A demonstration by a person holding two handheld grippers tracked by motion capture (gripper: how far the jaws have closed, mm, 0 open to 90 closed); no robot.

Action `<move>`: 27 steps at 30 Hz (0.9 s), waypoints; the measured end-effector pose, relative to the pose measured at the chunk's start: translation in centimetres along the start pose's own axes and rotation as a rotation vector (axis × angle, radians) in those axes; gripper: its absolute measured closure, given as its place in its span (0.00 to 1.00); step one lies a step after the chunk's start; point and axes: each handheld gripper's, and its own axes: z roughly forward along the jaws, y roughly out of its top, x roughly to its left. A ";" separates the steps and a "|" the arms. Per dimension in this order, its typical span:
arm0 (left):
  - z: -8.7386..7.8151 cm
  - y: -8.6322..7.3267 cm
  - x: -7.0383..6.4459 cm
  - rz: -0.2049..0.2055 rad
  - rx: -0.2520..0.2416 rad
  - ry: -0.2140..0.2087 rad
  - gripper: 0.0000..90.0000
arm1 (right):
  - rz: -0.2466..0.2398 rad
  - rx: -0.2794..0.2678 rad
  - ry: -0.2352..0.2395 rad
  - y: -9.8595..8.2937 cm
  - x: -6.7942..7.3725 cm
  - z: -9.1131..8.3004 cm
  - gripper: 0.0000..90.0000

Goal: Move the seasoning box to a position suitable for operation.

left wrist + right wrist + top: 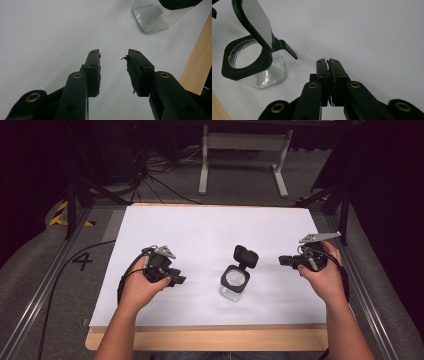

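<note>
Between grasps: left gripper (113, 58) spread apart, right gripper (329, 62) pressed together on nothing, both flanking the glass jar (234, 282). Hinged lid (245, 255) standing open. Next, probably: steady the jar, swing that lid down.

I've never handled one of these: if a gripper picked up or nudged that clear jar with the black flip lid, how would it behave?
The jar looks like smooth clear glass, so probably stiff, slippery and breakable if dropped. Its squarish body suggests it would slide rather than roll. The hinged lid stands open above the rim, so it may swing or shift the balance when lifted.
</note>
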 end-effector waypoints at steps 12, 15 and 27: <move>0.1 1.2 -1.9 0.021 -0.042 -0.047 0.74 | -0.012 -0.027 -0.005 -0.6 0.1 0.2 0.99; 0.3 1.5 -2.4 0.016 -0.043 -0.043 0.69 | 0.007 -0.036 0.008 -0.7 -0.1 0.0 0.99; 1.4 2.3 -4.4 0.089 -0.024 -0.163 0.88 | -0.014 -0.044 0.065 -0.5 0.7 -0.1 1.00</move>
